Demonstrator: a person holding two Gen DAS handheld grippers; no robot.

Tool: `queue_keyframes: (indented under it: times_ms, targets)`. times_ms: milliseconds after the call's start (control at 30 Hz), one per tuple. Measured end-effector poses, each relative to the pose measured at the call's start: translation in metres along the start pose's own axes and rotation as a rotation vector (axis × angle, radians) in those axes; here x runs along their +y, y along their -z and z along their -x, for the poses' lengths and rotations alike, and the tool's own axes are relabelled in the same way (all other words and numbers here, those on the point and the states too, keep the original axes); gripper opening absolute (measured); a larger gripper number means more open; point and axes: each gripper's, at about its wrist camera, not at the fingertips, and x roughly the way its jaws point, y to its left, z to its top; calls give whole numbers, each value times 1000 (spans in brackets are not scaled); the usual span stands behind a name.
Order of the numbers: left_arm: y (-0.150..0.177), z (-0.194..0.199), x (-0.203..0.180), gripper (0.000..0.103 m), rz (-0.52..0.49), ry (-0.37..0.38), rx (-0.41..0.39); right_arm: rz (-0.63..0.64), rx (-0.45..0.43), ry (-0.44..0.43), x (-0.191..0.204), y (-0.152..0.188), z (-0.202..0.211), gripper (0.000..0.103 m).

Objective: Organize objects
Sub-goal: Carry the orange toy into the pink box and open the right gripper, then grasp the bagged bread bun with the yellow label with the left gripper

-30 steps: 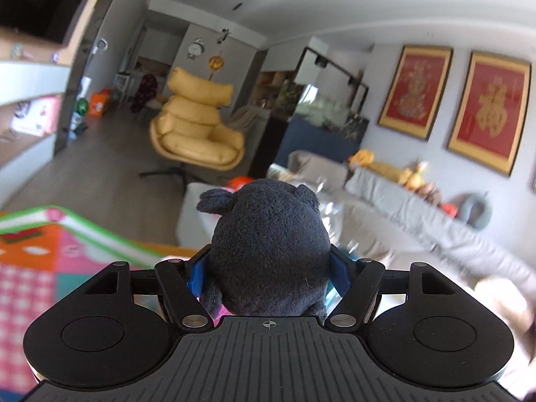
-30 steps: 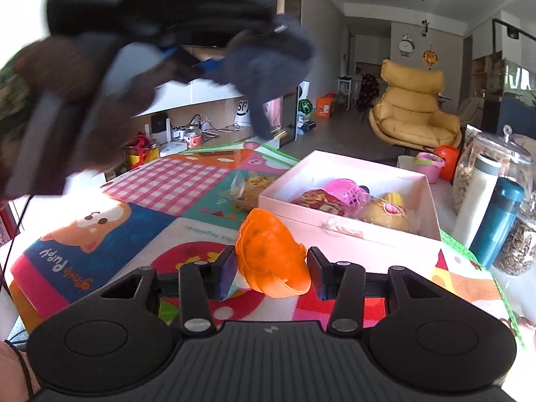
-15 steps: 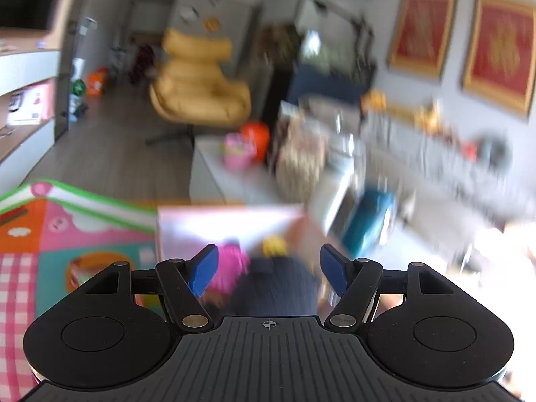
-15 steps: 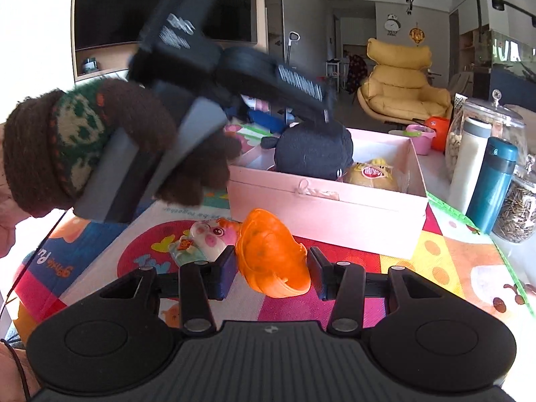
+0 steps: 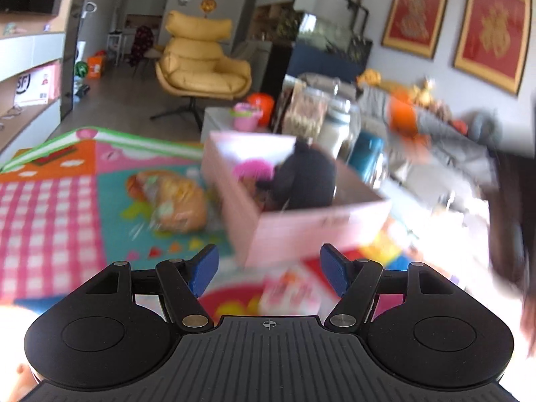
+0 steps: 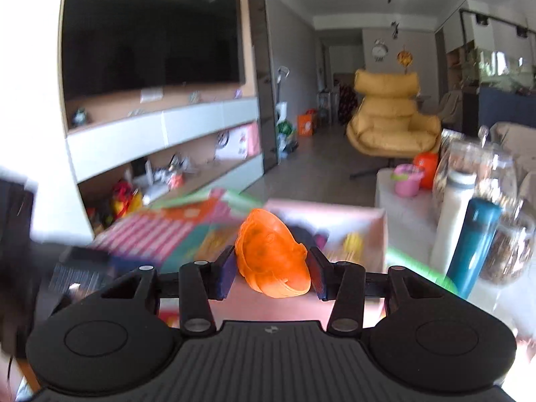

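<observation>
My left gripper (image 5: 269,269) is open and empty, held back from the pink box (image 5: 311,224) on the colourful mat. The dark plush toy (image 5: 306,181) lies inside the box beside a pink toy (image 5: 253,169). My right gripper (image 6: 271,269) is shut on an orange plastic toy (image 6: 271,254) and holds it in the air in front of the pink box (image 6: 378,227). The orange toy also shows, blurred, at the right of the left wrist view (image 5: 403,117). A wrapped bread toy (image 5: 174,197) lies on the mat left of the box.
Glass jars (image 6: 482,174), a white bottle (image 6: 452,221) and a teal bottle (image 6: 475,244) stand right of the box. A small packet (image 5: 289,293) lies on the mat in front of the box. A yellow armchair (image 6: 392,127) and shelves stand behind.
My left gripper let the dark plush go into the pink box, opened and drew back. My right gripper rose with the orange toy towards the box.
</observation>
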Motion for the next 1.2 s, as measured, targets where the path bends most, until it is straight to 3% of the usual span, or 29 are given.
queue_keyframes:
  times_ms: [67, 133, 167, 200, 333, 500, 700, 800, 967, 1200]
  targets:
    - [5, 3, 4, 72, 4, -9, 11, -5, 4, 37, -8, -27, -24, 47]
    - [9, 3, 12, 72, 41, -7, 6, -20, 34, 57, -15, -47, -51, 72]
    - [9, 4, 15, 72, 58, -7, 1, -41, 44, 74, -19, -53, -62, 94]
    - [14, 8, 20, 72, 70, -6, -4, -65, 52, 93, -23, -55, -71, 98]
    - [26, 14, 33, 72, 90, 1, 0, -140, 115, 110, -28, -35, -74, 98]
    - [39, 14, 39, 72, 117, 19, 18, -46, 117, 162, -6, 15, -39, 103]
    - [42, 10, 35, 72, 165, 54, 13, -39, 276, 34, 21, 69, -30, 103]
    - [39, 11, 21, 72, 112, 80, 17, -33, 318, 47, 36, 92, -40, 103]
    - [30, 9, 28, 72, 138, 19, -3, -201, 304, 52, 31, 112, -48, 103]
    - [-30, -32, 79, 72, 349, -85, -44, -185, 291, 61, 33, 115, -47, 103]
